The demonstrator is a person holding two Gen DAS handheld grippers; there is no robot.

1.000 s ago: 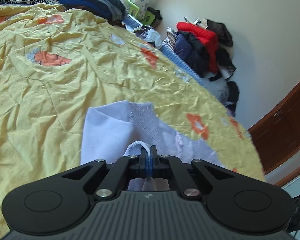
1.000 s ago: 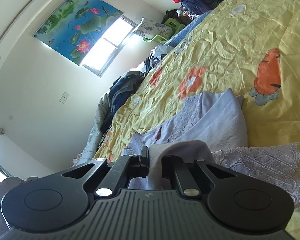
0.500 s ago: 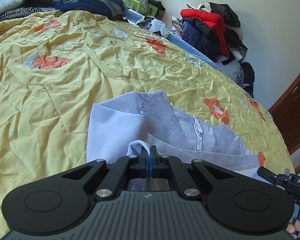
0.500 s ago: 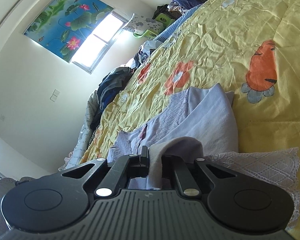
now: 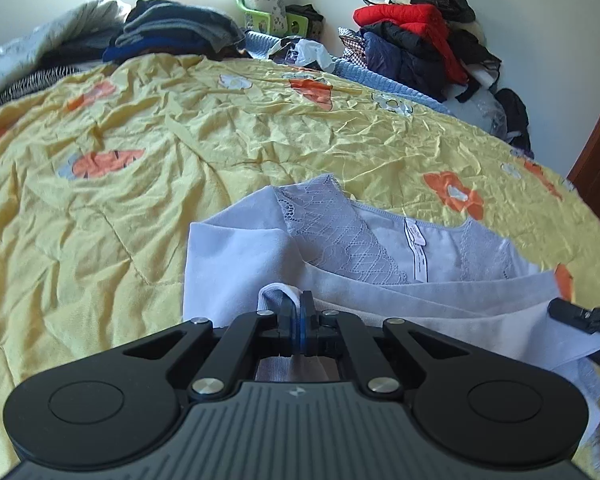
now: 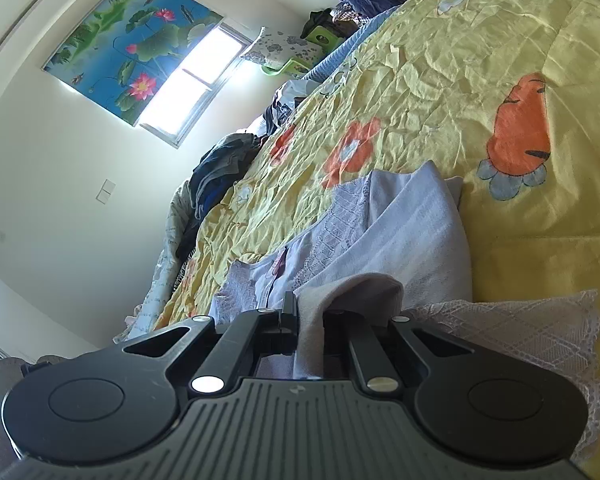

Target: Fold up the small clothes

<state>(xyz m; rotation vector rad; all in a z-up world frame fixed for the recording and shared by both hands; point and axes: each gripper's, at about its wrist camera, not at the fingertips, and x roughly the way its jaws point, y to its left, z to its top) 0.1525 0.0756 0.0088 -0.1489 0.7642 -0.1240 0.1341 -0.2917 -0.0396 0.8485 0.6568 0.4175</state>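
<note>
The left claw (image 5: 296, 312) and right claw (image 6: 306, 316) each pinched the hem of the lilac lace-trimmed top (image 5: 340, 236), half-folded on the bed's yellow quilt (image 5: 140, 200); laying and smoothing remained.

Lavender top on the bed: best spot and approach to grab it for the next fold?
Take the lavender top by its plain folded edge, coming low from the near side, as the left tool and right tool already do. That doubled hem offers a firm ridge to pinch; the lace panel probably would stretch.
</note>
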